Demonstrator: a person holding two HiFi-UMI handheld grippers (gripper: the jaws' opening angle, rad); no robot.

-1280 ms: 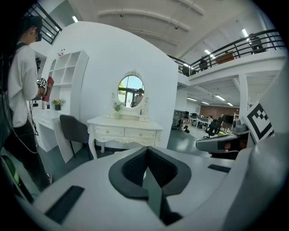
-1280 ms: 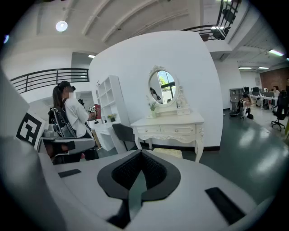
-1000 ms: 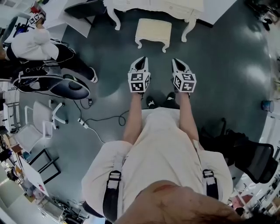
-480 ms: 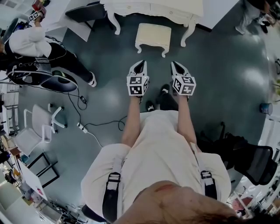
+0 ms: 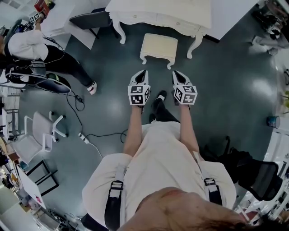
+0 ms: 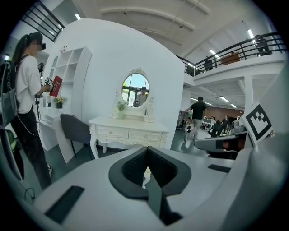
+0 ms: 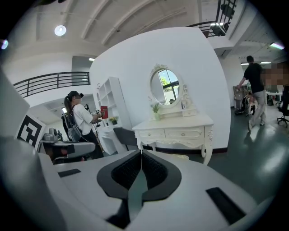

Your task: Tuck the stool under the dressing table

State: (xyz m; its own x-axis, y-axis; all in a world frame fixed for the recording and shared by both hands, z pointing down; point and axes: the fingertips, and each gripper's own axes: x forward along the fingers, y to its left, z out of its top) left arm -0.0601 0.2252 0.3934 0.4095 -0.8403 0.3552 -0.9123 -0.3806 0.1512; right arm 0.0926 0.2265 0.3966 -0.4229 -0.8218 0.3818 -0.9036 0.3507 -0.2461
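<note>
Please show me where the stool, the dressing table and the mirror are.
stool point(image 5: 159, 44): head view, middle of the seat.
dressing table point(image 5: 180, 11): head view, bare part of its top.
mirror point(image 7: 168, 87): right gripper view, the oval glass.

The cream stool point(image 5: 159, 45), with a padded top and curved legs, stands upright on the dark floor point(image 5: 226, 81). It is just in front of the white dressing table point(image 5: 162, 11), roughly centred between the table's carved front legs.
</note>
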